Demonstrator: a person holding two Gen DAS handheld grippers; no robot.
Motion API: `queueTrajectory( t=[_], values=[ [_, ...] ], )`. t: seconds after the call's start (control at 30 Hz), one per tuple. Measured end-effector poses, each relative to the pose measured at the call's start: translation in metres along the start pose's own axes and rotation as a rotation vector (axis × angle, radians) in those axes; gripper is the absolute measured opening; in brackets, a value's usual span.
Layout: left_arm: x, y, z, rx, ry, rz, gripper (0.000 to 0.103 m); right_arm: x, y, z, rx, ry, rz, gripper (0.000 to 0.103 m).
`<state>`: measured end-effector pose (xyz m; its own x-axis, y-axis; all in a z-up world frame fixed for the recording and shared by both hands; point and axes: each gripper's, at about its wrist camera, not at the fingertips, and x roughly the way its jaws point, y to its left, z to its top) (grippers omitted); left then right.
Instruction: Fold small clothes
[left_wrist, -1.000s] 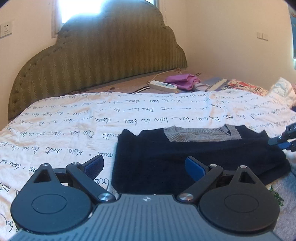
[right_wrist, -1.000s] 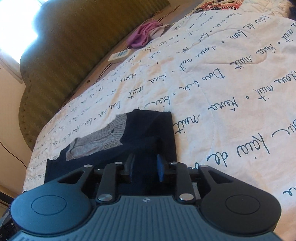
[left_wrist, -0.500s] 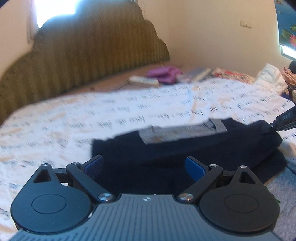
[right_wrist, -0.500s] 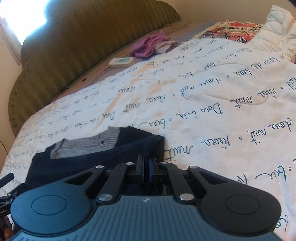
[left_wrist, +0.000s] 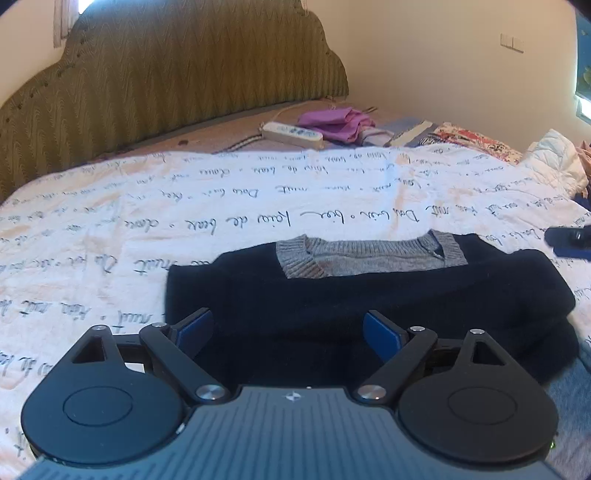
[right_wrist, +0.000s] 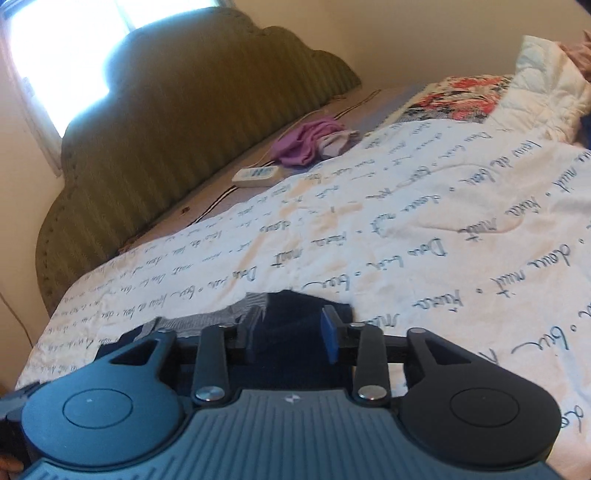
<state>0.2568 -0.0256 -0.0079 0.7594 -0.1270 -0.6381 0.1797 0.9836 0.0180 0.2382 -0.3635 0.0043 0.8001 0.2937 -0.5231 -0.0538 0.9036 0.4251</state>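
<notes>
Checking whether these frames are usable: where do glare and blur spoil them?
Right wrist view: the window blows out white above the headboard, and the picture is soft and tilted. Left wrist view: sharper, evenly lit; the navy sweater loses detail in its darkness.

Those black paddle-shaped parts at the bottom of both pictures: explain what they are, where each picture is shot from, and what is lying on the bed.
They are two hand-held grippers, each with two fingers; a person carries one in each hand. A wide-angle camera sits on each gripper and looks forward along its fingers, so one picture comes from the left hand and the other from the right.

Both look over a bed with a white quilt printed with handwriting, and a green headboard behind. On the quilt lies a folded navy sweater with a grey knit collar. Further back are a white power strip and a purple cloth.

The left gripper hangs wide open over the sweater, its jaws just beginning to close. The right gripper is opening above the sweater's edge. Neither is holding anything.
</notes>
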Motion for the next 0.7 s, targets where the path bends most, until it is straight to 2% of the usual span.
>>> queueTrajectory(
  t=[0.03, 0.1, 0.13, 0.2, 0.23, 0.27, 0.4, 0.47, 0.5, 0.57, 0.63, 0.7],
  values=[
    [0.011, -0.001, 0.000, 0.010, 0.025, 0.009, 0.091, 0.008, 0.009, -0.003, -0.034, 0.018, -0.003, 0.055],
    [0.031, -0.002, -0.006, 0.046, 0.063, 0.056, 0.094, 0.027, 0.022, -0.010, -0.098, 0.055, -0.036, 0.055],
    [0.036, 0.002, -0.012, 0.053, 0.053, 0.068, 0.101, 0.037, 0.024, -0.015, -0.120, 0.077, -0.065, 0.055],
    [0.040, 0.013, -0.016, 0.020, 0.051, 0.039, 0.101, 0.057, 0.021, -0.026, -0.146, 0.133, -0.129, 0.055],
    [0.041, 0.018, -0.017, -0.001, 0.057, 0.026, 0.101, 0.063, 0.018, -0.033, -0.164, 0.143, -0.134, 0.056],
    [0.042, 0.019, -0.018, -0.003, 0.052, 0.027, 0.101, 0.062, 0.018, -0.041, -0.202, 0.105, -0.125, 0.056],
    [0.046, 0.016, -0.016, -0.004, 0.040, 0.051, 0.101, 0.064, 0.023, -0.054, -0.283, 0.062, -0.156, 0.056],
    [0.038, 0.014, -0.016, 0.001, 0.030, 0.080, 0.101, 0.064, 0.027, -0.051, -0.281, 0.073, -0.170, 0.057],
    [0.030, 0.012, -0.017, 0.005, 0.014, 0.103, 0.097, 0.062, 0.030, -0.048, -0.271, 0.079, -0.179, 0.057],
    [0.002, 0.008, -0.022, 0.003, -0.009, 0.091, 0.086, 0.044, 0.036, -0.047, -0.231, 0.070, -0.178, 0.058],
    [-0.024, 0.003, -0.031, -0.001, -0.031, 0.051, 0.093, 0.018, 0.048, -0.055, -0.247, 0.041, -0.114, 0.061],
    [-0.040, -0.004, -0.043, 0.008, -0.035, 0.043, 0.096, 0.003, 0.060, -0.070, -0.300, 0.050, -0.109, 0.065]
  ],
)
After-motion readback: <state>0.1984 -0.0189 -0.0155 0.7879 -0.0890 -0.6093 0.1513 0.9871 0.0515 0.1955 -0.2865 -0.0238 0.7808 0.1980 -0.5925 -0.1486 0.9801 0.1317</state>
